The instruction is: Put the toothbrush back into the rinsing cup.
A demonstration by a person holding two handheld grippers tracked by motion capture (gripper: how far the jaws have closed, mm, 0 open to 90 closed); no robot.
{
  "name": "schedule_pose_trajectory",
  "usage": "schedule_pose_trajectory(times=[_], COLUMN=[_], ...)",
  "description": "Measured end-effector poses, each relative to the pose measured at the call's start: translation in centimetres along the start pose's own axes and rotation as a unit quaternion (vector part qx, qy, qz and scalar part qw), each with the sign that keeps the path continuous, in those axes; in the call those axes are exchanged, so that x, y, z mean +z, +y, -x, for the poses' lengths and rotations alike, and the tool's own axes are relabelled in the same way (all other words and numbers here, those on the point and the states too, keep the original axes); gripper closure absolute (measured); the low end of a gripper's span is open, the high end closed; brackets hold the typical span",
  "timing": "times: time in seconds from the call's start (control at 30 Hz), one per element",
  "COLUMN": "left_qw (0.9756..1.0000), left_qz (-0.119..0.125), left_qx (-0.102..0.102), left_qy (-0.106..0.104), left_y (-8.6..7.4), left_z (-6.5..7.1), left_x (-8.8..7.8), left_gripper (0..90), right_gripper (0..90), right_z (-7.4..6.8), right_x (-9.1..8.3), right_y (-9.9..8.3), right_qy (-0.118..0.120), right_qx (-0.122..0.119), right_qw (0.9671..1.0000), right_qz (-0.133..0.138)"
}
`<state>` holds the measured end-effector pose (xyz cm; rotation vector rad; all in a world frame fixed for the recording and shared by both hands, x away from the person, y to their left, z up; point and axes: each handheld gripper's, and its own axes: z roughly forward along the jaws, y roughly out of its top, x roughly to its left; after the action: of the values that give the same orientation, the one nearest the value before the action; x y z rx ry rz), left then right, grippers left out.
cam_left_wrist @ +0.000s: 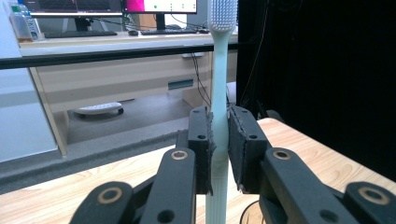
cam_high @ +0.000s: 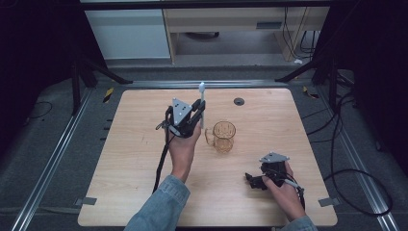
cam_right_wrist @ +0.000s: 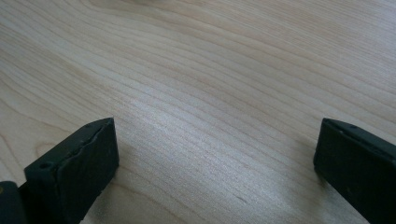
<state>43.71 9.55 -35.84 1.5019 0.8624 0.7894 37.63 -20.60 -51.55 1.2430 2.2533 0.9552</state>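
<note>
Pale mint plastic toothbrush (cam_left_wrist: 219, 93), slim straight handle, white bristle head at top, stands upright, clamped between the rubber-faced black pads of the left tool (cam_left_wrist: 220, 149). High view: left tool (cam_high: 196, 111) held above the bench (cam_high: 134, 159) (light wood grain, rounded corners), just left of an amber ribbed glass mug (cam_high: 223, 136) with a handle. Right tool (cam_high: 253, 182) rests low on the bench near the front edge, jaws wide apart, nothing between.

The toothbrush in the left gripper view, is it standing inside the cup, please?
No, the toothbrush is clamped upright between the left gripper's fingers, bristles up.
</note>
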Motion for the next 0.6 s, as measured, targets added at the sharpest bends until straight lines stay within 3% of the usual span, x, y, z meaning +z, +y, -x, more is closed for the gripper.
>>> schedule_pose_trajectory(times=[0.2, 0.4, 0.43, 0.6], left_qw=[0.9999, 0.9999, 0.9999, 0.9998], left_qz=[0.015, 0.011, 0.013, 0.021], left_qx=[0.001, -0.002, 0.000, 0.001], left_qy=[-0.002, 0.000, 0.000, -0.004], left_y=[0.18, 0.06, 0.00, 0.10], left_z=[0.21, 0.32, 0.34, 0.60], left_x=[-0.05, 0.02, 0.05, 0.07], left_gripper=[78.9, 78.9, 78.8, 78.8], right_gripper=[0.4, 0.4, 0.4, 0.4], right_z=[-0.02, 0.00, -0.11, -0.14], right_x=[0.01, 0.02, -0.08, -0.09], right_y=[-0.01, 0.00, 0.05, 0.05], right_qy=[0.001, 0.001, 0.006, 0.007], right_qx=[0.002, 0.000, 0.010, 0.011], right_qw=[1.0000, 1.0000, 0.9999, 0.9999], right_qz=[0.000, 0.001, -0.002, -0.003])
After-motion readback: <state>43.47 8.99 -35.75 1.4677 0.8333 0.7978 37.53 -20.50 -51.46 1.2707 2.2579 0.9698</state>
